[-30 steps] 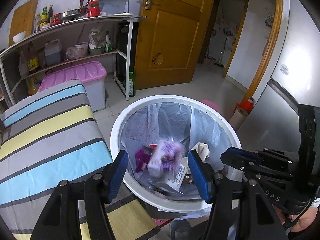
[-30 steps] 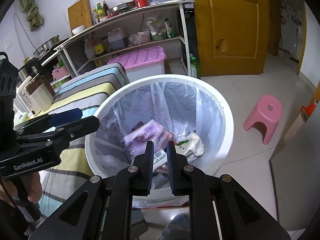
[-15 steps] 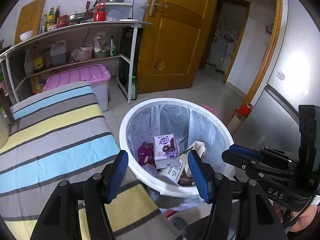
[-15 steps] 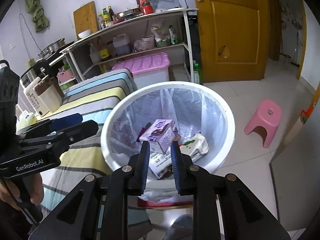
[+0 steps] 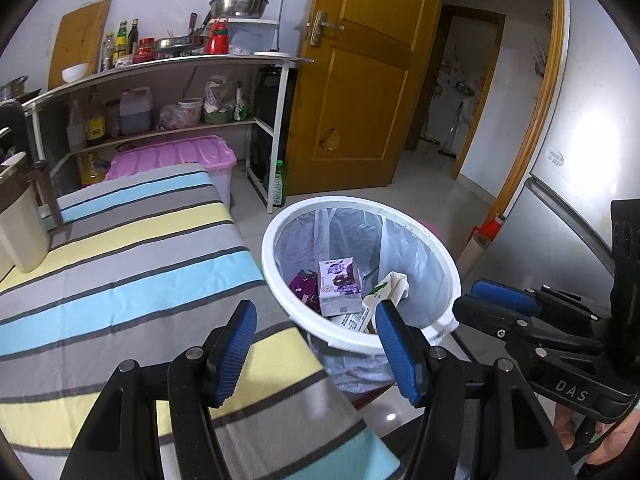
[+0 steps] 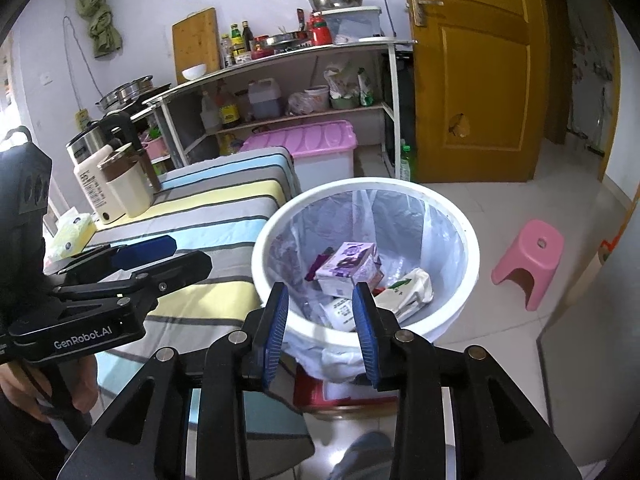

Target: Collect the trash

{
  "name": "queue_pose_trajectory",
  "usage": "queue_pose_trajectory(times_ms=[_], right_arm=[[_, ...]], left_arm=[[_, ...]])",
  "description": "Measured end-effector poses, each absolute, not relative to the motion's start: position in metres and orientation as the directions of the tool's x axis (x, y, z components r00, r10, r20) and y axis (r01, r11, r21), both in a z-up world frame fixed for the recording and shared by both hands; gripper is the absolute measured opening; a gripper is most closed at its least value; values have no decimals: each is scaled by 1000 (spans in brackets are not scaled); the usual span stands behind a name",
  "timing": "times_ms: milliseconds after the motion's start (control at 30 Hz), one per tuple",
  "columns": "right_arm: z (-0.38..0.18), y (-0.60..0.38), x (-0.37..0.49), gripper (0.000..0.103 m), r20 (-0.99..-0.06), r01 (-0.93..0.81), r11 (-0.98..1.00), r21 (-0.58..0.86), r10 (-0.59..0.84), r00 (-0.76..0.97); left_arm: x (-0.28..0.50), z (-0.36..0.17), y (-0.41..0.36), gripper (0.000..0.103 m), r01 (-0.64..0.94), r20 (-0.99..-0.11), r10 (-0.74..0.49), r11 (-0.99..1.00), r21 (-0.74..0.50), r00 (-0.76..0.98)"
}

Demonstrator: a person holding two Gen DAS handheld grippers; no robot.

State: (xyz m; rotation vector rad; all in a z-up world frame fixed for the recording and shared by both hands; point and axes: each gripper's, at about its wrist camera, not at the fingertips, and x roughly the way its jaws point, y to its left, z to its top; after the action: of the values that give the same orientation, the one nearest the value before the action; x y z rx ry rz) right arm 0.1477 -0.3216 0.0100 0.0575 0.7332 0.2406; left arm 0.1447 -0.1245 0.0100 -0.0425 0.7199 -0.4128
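Beside the striped worktop's (image 5: 132, 264) far corner, the white round plastic-lined bin (image 6: 460, 308) holds a purple carton (image 6: 347, 268) and wrappers, both tools spread and empty, left tool (image 5: 316, 350), right tool (image 6: 321, 330), so a low swing could tip it.

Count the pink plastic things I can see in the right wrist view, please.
2: a pink stool on the floor right of the bin, and a pink-lidded box under the shelf. Others may be hidden.

We see the round white plastic-lined trash bin (image 6: 448, 216) open-mouthed just beside the striped tablecloth's (image 5: 120, 264) near corner. A cream kettle (image 6: 128, 188) crowds the table's far edge; floor near the pink plastic stool (image 6: 528, 260) seems passable.
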Motion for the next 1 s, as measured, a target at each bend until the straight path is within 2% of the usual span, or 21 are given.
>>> queue_pose_trajectory(times_ms=[500, 1000], right_arm=[[24, -307, 96, 35, -617, -223, 970, 94, 232, 752], [29, -302, 67, 35, -600, -241, 968, 70, 234, 765]], left_arm=[[83, 23, -105, 62, 316, -602, -321, 941, -119, 731], [52, 23, -94, 62, 293, -596, -303, 949, -116, 744]])
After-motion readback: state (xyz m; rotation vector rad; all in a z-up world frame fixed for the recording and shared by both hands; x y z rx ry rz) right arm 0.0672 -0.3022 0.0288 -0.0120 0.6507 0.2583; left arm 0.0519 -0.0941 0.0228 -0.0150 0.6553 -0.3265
